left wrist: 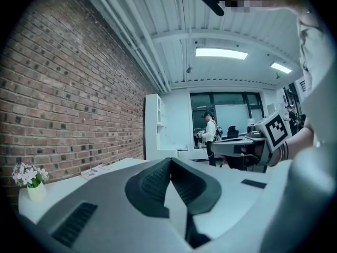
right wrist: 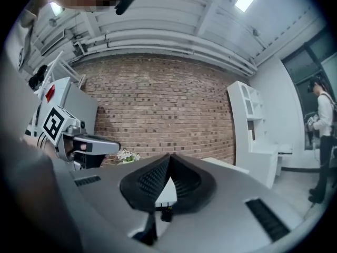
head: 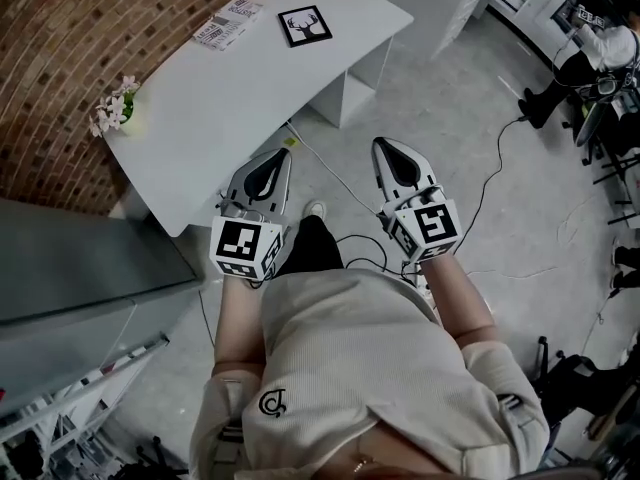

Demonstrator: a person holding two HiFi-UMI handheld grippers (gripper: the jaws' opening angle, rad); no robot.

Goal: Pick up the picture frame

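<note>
**Brick-wall room, white tabletop, frame way up ahead**

White tabletop [head: 230,118] runs along the brick wall [head: 80,28]. The picture frame [head: 305,24] lies flat near its far end, close to a printed leaflet [head: 227,23]. Little pot of flowers [head: 115,111] sits at the opposite end by the wall.

Left tongs [head: 284,154] are clenched with nothing in them, held out near the tabletop's front edge. Right tongs [head: 383,144] are the same, clenched and empty, out over the floor. The frame is well apart from both, roughly between them and far ahead.
</note>
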